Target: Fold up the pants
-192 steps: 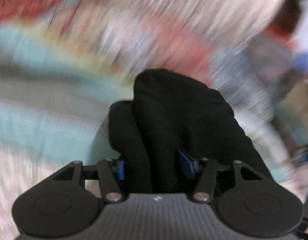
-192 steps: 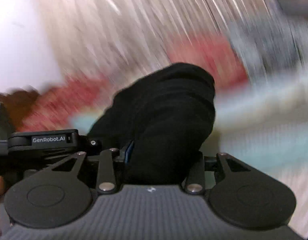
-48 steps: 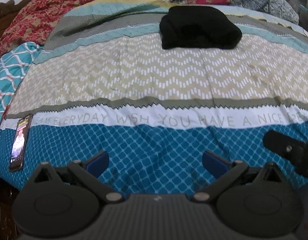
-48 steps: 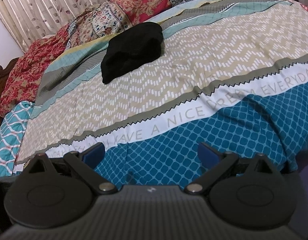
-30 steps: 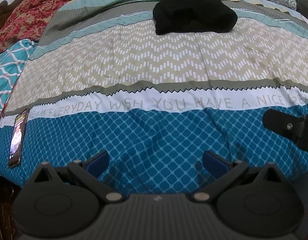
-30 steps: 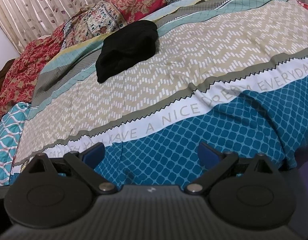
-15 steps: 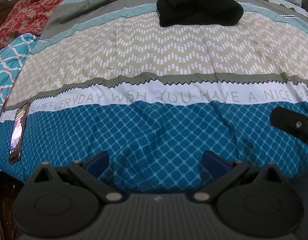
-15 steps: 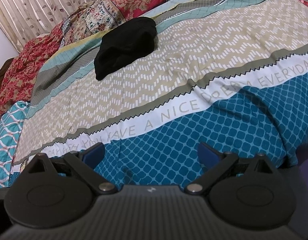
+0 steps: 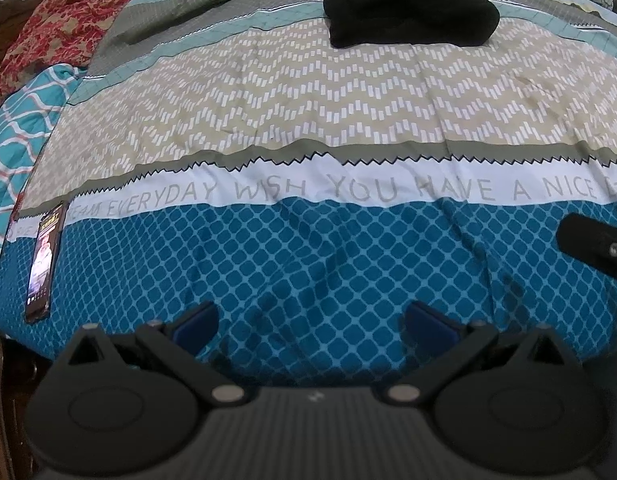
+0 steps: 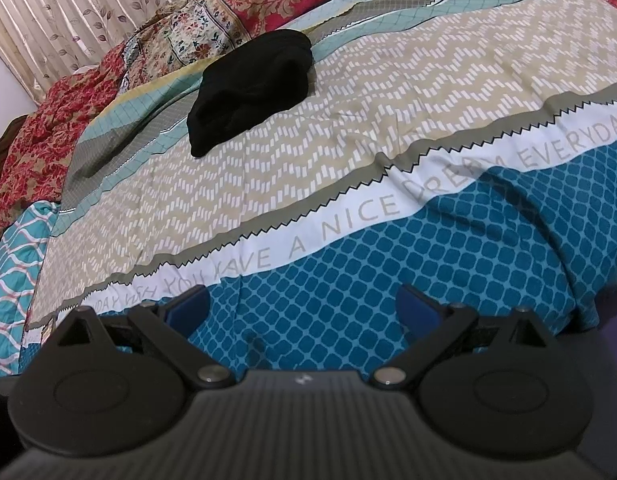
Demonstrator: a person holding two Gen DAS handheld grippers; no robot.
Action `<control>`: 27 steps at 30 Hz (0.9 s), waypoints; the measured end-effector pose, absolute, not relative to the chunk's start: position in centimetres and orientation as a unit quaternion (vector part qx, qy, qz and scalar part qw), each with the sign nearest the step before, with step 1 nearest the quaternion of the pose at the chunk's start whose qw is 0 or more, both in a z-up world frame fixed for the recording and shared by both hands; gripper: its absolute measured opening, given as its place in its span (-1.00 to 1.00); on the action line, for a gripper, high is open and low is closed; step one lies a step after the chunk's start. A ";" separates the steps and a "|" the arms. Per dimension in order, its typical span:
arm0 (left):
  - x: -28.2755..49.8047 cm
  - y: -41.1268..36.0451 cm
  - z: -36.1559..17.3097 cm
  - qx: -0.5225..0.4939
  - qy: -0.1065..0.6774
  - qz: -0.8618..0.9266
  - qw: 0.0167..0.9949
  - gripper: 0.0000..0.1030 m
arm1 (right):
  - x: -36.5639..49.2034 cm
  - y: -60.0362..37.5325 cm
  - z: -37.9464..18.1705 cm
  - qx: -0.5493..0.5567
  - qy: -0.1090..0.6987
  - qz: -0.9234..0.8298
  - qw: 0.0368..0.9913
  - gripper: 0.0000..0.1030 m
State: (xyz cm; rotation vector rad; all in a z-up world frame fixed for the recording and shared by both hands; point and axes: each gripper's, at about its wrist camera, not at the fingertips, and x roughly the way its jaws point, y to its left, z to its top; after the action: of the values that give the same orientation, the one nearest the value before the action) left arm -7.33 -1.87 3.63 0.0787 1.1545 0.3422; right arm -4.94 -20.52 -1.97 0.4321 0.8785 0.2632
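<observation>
The black pants lie as a folded bundle at the far side of the bed, on the grey and teal stripes. They also show in the right wrist view, upper left of centre. My left gripper is open and empty, held over the blue patterned part of the bedspread near the bed's front edge. My right gripper is open and empty over the same blue area. Part of the right gripper shows at the right edge of the left wrist view.
The bedspread has beige zigzag, white lettered and blue bands. A phone lies at the bed's front left edge. Red floral pillows and blankets pile at the head of the bed, before a curtain.
Both grippers held the black pants 6.4 s ago and have since let go and drawn back to the bed's front edge. Over the last second the views shift only slightly.
</observation>
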 end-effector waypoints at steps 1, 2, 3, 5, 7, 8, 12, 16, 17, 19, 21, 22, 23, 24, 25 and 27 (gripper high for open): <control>-7.3 -1.8 3.6 0.037 0.543 0.162 0.823 1.00 | -4.9 -20.5 -2.0 0.207 0.421 0.126 0.874 0.95; -7.3 -1.8 3.6 0.037 0.543 0.162 0.823 1.00 | -4.9 -20.5 -2.0 0.207 0.421 0.126 0.874 0.95; -7.3 -1.8 3.6 0.037 0.543 0.163 0.823 1.00 | -4.9 -20.6 -2.0 0.207 0.421 0.126 0.874 0.95; -7.3 -1.8 3.6 0.037 0.544 0.165 0.822 1.00 | -4.9 -20.6 -2.0 0.208 0.422 0.126 0.873 0.95; -7.3 -1.7 3.6 0.037 0.545 0.166 0.821 1.00 | -4.9 -20.6 -2.0 0.208 0.422 0.127 0.873 0.95; -7.3 -1.7 3.6 0.037 0.545 0.167 0.821 1.00 | -4.9 -20.6 -2.0 0.208 0.422 0.127 0.873 0.95; -7.2 -1.6 3.6 0.036 0.546 0.171 0.819 1.00 | -4.9 -20.6 -2.0 0.208 0.422 0.126 0.873 0.95; -7.2 -1.6 3.5 0.037 0.546 0.173 0.819 1.00 | -4.8 -20.6 -2.0 0.208 0.423 0.126 0.873 0.95; -7.3 -1.5 3.5 0.037 0.546 0.173 0.819 1.00 | -4.9 -20.6 -2.0 0.209 0.423 0.126 0.873 0.95; -7.2 -1.5 3.5 0.037 0.547 0.175 0.818 1.00 | -4.8 -20.6 -2.1 0.208 0.423 0.126 0.873 0.95; -7.3 -1.4 3.4 0.037 0.548 0.176 0.817 1.00 | -4.8 -20.6 -2.1 0.209 0.423 0.126 0.873 0.95; -7.2 -1.4 3.4 0.037 0.548 0.177 0.817 1.00 | -4.8 -20.6 -2.1 0.209 0.424 0.126 0.872 0.95; -7.2 -1.4 3.3 0.038 0.549 0.178 0.816 1.00 | -4.8 -20.6 -2.1 0.209 0.424 0.126 0.872 0.95; -7.2 -1.3 3.3 0.038 0.549 0.178 0.816 1.00 | -4.8 -20.5 -2.1 0.209 0.424 0.126 0.872 0.95; -7.3 -1.4 3.3 0.037 0.549 0.179 0.816 1.00 | -4.8 -20.5 -2.1 0.209 0.424 0.126 0.872 0.95; -7.2 -1.4 3.3 0.037 0.549 0.180 0.815 1.00 | -4.8 -20.6 -2.1 0.209 0.424 0.126 0.872 0.95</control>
State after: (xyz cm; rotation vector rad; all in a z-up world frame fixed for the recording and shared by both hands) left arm -7.25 -1.40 3.31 0.0796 1.1710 0.3838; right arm -4.77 -20.57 -2.08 0.4371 0.8860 0.2638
